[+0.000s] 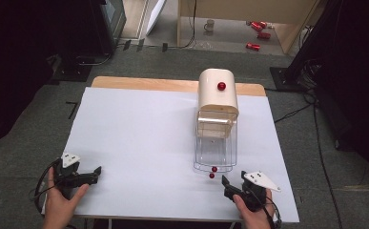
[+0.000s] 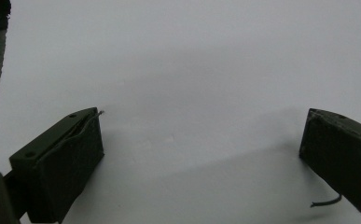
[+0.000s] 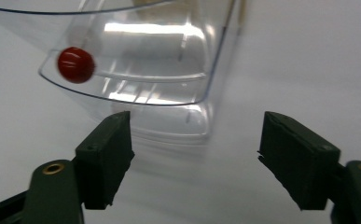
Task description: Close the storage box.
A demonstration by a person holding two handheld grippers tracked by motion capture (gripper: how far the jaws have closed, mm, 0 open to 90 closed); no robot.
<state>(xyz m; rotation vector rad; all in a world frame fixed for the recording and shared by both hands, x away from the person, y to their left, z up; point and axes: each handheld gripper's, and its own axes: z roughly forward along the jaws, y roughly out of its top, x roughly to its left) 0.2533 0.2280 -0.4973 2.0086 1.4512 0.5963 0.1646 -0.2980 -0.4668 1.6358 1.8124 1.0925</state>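
A cream, round-topped box w/ a red knob is seen upper centre-right of the high view on the white table sheet, w/ a clear plastic drawer pulled out toward the frame bottom and a small red ball knob at its front edge. The black left gripper is held low left, jaws spread wide, nothing betw. them. The black right gripper is held low right just below the drawer front, jaws likewise parted and empty.

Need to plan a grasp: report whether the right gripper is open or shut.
Open. The right gripper has its jaws set wide apart, nothing between them, just short of the clear container.
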